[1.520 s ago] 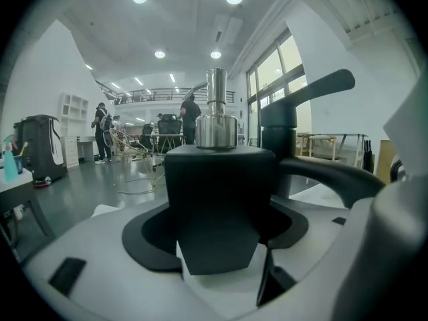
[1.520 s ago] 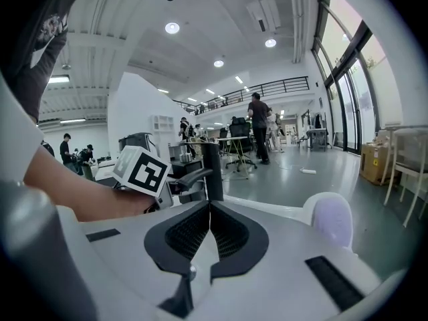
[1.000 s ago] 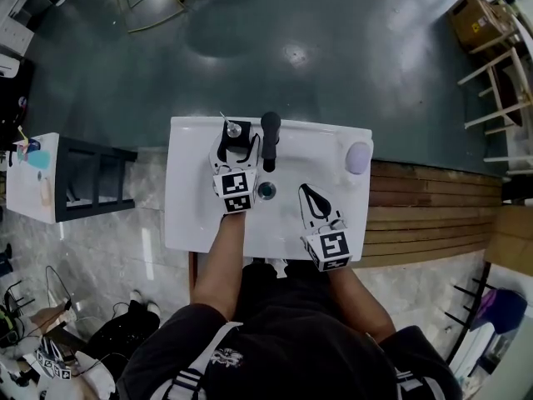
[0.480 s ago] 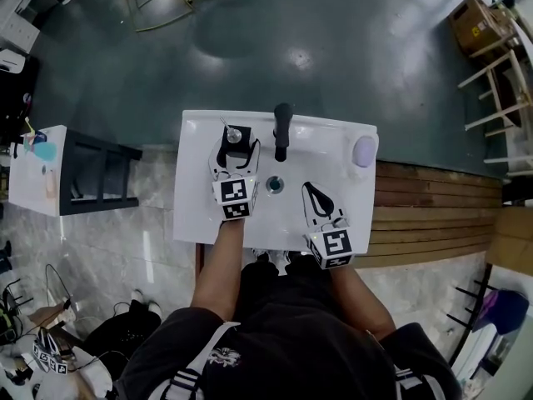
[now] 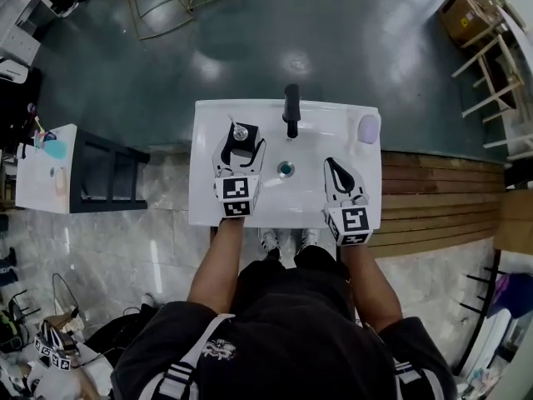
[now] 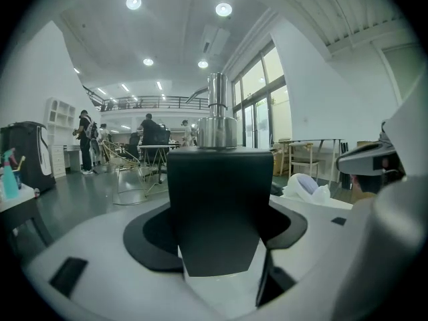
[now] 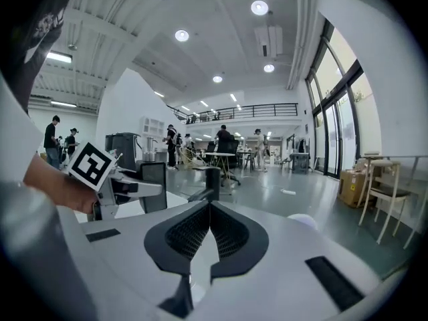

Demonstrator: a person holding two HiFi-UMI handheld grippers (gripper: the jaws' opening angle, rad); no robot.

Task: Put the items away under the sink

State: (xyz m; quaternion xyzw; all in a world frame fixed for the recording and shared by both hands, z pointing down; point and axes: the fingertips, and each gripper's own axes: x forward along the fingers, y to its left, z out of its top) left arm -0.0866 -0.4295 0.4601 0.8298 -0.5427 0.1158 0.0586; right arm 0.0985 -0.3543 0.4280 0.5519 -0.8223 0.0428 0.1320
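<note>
Dark teal floor is seen around a white sink. Over its back left part the left gripper is clamped on a black soap dispenser with a silver pump, the jaws spread to the bottle's width and pressed against its sides. The right gripper is held over the sink's front right part, jaws fully together, nothing between them. A black faucet is set just right of the dispenser; a pale lilac item is seen at the back right corner.
</note>
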